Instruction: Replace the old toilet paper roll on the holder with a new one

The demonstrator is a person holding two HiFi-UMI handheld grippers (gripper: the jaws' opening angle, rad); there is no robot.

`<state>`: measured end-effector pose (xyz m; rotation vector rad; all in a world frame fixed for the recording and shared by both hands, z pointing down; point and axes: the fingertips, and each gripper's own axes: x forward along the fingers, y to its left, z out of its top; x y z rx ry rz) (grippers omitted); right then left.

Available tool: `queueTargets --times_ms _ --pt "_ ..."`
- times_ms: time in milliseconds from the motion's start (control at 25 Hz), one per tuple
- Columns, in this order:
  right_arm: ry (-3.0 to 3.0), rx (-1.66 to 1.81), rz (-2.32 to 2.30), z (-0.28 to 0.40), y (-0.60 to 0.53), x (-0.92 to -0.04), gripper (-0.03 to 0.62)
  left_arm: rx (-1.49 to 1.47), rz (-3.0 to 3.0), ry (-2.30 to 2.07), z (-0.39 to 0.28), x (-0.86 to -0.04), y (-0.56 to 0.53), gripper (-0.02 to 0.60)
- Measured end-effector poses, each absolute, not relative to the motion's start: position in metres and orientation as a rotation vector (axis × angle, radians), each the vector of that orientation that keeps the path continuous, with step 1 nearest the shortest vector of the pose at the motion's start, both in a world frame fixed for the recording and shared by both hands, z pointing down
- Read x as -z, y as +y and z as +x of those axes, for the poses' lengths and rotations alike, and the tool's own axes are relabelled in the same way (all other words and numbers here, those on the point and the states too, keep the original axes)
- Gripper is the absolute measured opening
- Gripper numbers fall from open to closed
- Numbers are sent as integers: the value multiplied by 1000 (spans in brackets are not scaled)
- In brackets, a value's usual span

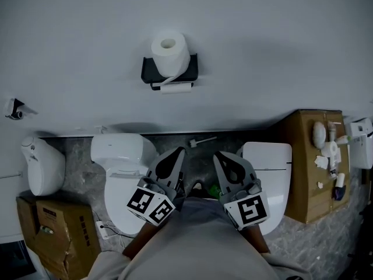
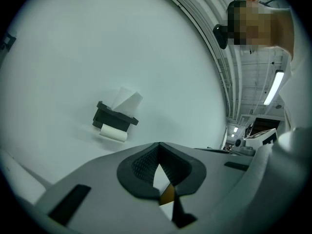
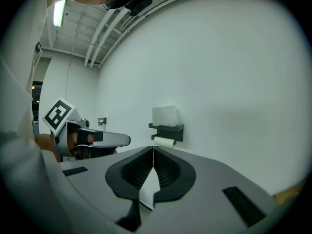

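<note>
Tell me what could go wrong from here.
The full white paper roll stands loose atop the black wall holder; tugging the thin white roll beneath may knock it down toward the white toilet.
The left hand-held gripper and right hand-held gripper are shut; reaching in so would push.

- A bathroom mock-up set up inside a larger hall, rather than a home bathroom.
- Lower half of the head view: a white toilet (image 1: 119, 174) and a second toilet (image 1: 269, 171) stand side by side on a speckled grey floor (image 1: 81, 182).
- Upper centre: a black paper holder (image 1: 148, 70) on a bare white wall (image 1: 268, 45).
- Cardboard boxes (image 1: 58, 229) at the lower left.
- Upper right of the left gripper view: a strip light (image 2: 273, 87) on an open industrial ceiling.
</note>
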<state>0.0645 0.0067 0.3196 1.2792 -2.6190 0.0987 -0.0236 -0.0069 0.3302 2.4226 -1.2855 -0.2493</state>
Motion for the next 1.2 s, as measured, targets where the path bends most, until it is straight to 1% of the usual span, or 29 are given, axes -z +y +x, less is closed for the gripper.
queueTargets --times_ms 280,680,880,1080,1160,1200 --pt "-2580 -98 1358 70 -21 -318 17 293 2395 -1214 -25 -333 -44 5" --pt "-2560 -66 1440 33 -86 -309 17 369 2341 -1114 -56 -342 -116 5" --pt "-2555 -62 1448 13 -116 -299 17 366 2260 -959 -58 -357 -144 5" --pt "-2567 -58 1417 20 -121 -298 17 460 2085 -993 -58 -375 -158 8" --pt "-2579 -76 1408 28 -125 -301 17 500 2000 -1030 -58 -387 -163 85" --pt "-2587 -75 1397 30 -127 -302 17 527 1964 -1039 -58 -391 -166 113"
